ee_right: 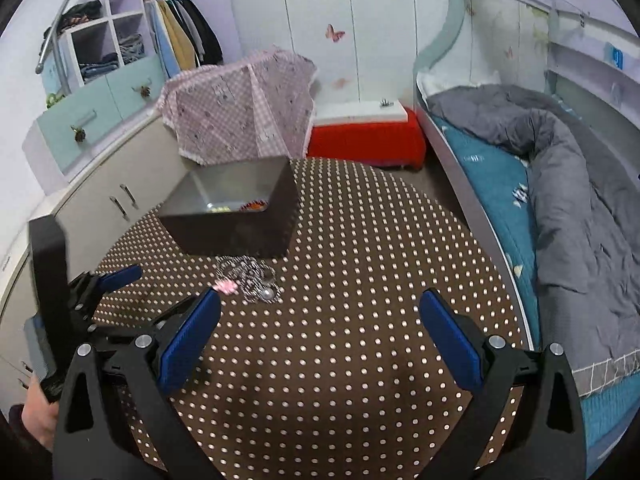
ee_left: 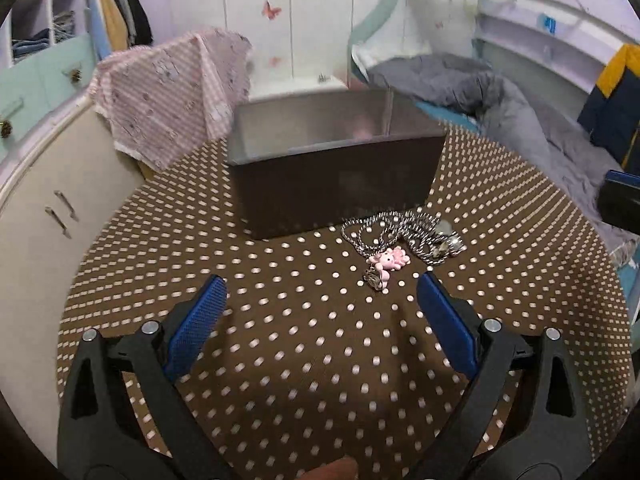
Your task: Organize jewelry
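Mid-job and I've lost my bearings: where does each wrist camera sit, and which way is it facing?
Left wrist: low over the dotted tablecloth, facing the dark box and chain pile; its own open fingers show.
Right wrist: higher, further right, facing the box; its own open fingers, the left gripper and a hand show.
Shared: box, chains, pink charm, tablecloth.

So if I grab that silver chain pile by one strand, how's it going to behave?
The chain pile looks like loose coiled links, so it will probably hang limp and unravel. The pink charm lying against it may dangle or snag. Metal links might slip between pads.
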The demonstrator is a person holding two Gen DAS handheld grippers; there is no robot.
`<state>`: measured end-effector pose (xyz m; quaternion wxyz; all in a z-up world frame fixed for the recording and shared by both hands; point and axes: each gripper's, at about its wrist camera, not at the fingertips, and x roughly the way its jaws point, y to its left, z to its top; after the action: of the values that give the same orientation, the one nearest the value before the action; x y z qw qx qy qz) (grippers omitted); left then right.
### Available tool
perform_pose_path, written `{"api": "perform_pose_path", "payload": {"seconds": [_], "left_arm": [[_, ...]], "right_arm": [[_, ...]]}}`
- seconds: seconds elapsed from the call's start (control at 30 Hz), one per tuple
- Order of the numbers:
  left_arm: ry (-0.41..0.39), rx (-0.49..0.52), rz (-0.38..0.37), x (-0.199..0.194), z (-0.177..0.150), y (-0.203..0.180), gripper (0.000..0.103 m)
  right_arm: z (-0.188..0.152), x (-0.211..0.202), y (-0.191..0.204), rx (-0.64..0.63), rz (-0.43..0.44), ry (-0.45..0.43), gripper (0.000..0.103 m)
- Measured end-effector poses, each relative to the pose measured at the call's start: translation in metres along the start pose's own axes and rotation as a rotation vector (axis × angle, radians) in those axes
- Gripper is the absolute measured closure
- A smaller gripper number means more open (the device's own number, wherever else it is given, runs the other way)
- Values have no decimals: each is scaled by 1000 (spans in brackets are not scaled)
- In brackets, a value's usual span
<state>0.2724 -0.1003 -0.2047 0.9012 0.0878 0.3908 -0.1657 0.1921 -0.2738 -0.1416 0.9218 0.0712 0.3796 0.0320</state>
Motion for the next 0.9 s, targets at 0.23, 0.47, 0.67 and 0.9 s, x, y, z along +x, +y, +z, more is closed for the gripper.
{"api": "perform_pose_path", "payload": {"seconds": [0.23,0.47,0.67,0.9], "left_arm": [[67,15,-85,23,11,-5,52],[54,-10,-133,11,0,3,88],[45,-53,-105,-3,-12,23,88],[54,-94,-98,-3,-21,36,88]], "right_arm": [[-1,16,-11,9,-5,37,7],[-1,35,-1,-38,35,58,7],[2,60,16,-102,92,92,29],[13,89,42,-202,130,113,58]]}}
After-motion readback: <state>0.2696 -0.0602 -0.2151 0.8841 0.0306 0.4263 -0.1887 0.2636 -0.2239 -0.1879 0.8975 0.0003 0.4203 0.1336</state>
